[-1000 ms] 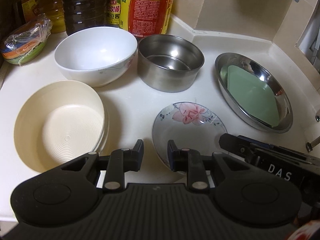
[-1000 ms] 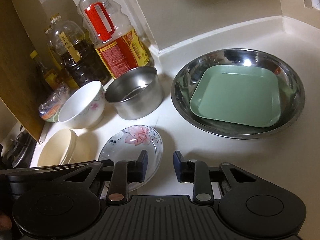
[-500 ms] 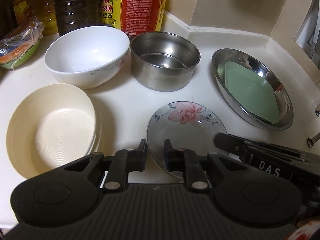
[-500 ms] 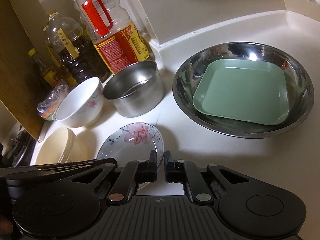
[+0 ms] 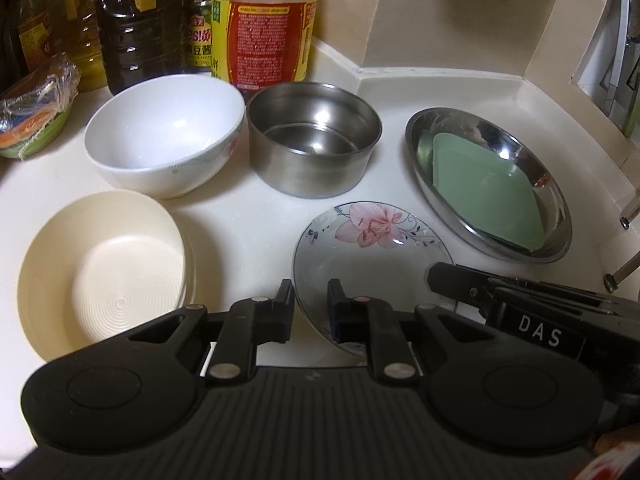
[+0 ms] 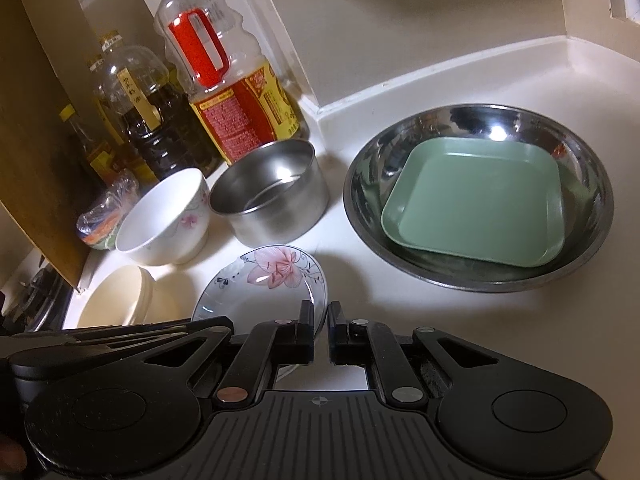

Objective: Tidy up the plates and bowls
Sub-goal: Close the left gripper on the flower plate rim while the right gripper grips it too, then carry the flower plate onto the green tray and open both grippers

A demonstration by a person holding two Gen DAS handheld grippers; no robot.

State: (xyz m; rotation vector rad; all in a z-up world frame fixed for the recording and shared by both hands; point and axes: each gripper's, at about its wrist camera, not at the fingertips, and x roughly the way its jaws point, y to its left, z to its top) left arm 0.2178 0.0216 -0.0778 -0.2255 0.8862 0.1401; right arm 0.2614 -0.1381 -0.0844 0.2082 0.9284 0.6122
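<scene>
Bundle (image 5: 36, 116) in clear wrap at far left, cut off by the frame edge, contents hard to make out. Next, cream bowl (image 5: 100, 264), seemingly nested in another, empty. Behind it, white bowl (image 5: 164, 140), empty; then steel tin (image 5: 312, 140), nothing visible inside, before bottles (image 5: 264, 28) with tops cut off. Floral plate (image 5: 372, 240) lies on the counter (image 5: 248, 232), front and centre, near edge hidden under both tools. Left tongs (image 5: 310, 286) slightly apart, astride its left rim; cannot tell whether pressing. Right tongs (image 6: 320, 306) all but together at its right rim; grip unclear. Far right, steel basin (image 5: 416, 160) holding green square plate (image 5: 488, 192).
</scene>
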